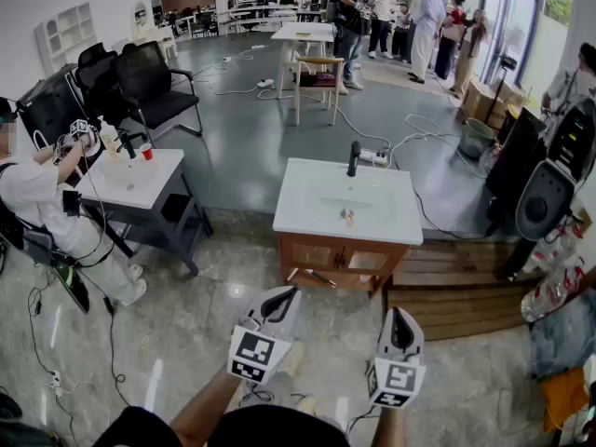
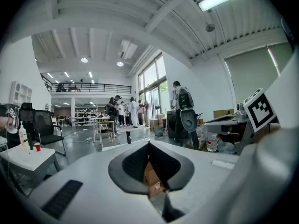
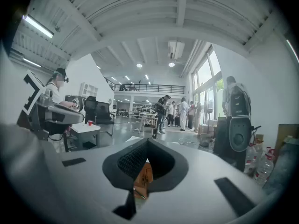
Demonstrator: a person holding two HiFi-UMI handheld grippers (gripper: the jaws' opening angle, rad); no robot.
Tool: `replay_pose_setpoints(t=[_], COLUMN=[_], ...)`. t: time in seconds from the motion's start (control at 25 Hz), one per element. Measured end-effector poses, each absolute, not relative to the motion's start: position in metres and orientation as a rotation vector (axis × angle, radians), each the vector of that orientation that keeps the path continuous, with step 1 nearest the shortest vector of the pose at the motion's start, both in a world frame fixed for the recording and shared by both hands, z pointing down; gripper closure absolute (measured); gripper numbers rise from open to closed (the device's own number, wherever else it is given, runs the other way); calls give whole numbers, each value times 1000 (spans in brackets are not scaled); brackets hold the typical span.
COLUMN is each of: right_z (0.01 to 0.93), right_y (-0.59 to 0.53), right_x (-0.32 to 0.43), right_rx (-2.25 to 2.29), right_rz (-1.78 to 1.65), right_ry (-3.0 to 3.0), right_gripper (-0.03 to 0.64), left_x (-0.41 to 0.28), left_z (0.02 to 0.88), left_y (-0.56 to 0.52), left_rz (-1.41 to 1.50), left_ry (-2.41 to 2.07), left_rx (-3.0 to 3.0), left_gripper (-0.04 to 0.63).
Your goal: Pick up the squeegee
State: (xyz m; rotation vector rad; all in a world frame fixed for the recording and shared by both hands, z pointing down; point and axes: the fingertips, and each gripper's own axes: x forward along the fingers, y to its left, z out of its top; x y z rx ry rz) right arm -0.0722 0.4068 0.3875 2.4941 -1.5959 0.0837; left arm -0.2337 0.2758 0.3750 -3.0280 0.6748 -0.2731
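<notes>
A white sink vanity (image 1: 317, 223) with a black faucet (image 1: 354, 157) stands a few steps ahead of me. A small object with an orange part (image 1: 347, 216) lies on its top, too small to tell whether it is the squeegee. A thin dark stick-like thing (image 1: 318, 277) lies at the foot of the wooden cabinet. My left gripper (image 1: 282, 296) and right gripper (image 1: 400, 315) are held low and near me, well short of the vanity. In each gripper view the jaws meet at the tip with nothing between them: left gripper (image 2: 148, 144), right gripper (image 3: 147, 142).
A seated person (image 1: 42, 203) works at a white table (image 1: 149, 186) with a red cup (image 1: 146, 151) on the left. Office chairs (image 1: 149, 87) stand behind. A wooden platform (image 1: 447, 291), a speaker (image 1: 544, 199) and bags are on the right. Cables cross the floor; several people stand far back.
</notes>
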Motion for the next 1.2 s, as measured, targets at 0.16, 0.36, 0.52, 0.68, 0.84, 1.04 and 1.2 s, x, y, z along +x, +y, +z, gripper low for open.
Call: replay_pose_setpoints(t=[0.16, 0.36, 0.52, 0.68, 0.84, 1.04, 1.2], right_z=[385, 390, 397, 400, 403, 405, 401], right_y=[402, 391, 378, 357, 330, 291, 261], right_x=[-65, -52, -41, -25, -1, 25, 40], right_rx=[2517, 2513, 2501, 2512, 2526, 2522, 2516], right_rz=[99, 120, 144, 163, 174, 195, 205], right_ry=[-1591, -1581, -1573, -1575, -1572, -1562, -1546], right_gripper=[618, 618, 618, 618, 618, 618, 618], left_x=[-226, -212, -200, -182, -156, -126, -104], left_z=[376, 379, 385, 389, 388, 388, 383], left_y=[269, 258, 245, 226, 201, 160, 129], left_rz=[-284, -293, -317, -334, -344, -356, -340], left_ry=[670, 660, 652, 642, 616, 602, 579], left_rx=[-3032, -3040, -3047, -3050, -3051, -3068, -3071], left_gripper=[594, 594, 594, 594, 594, 594, 594])
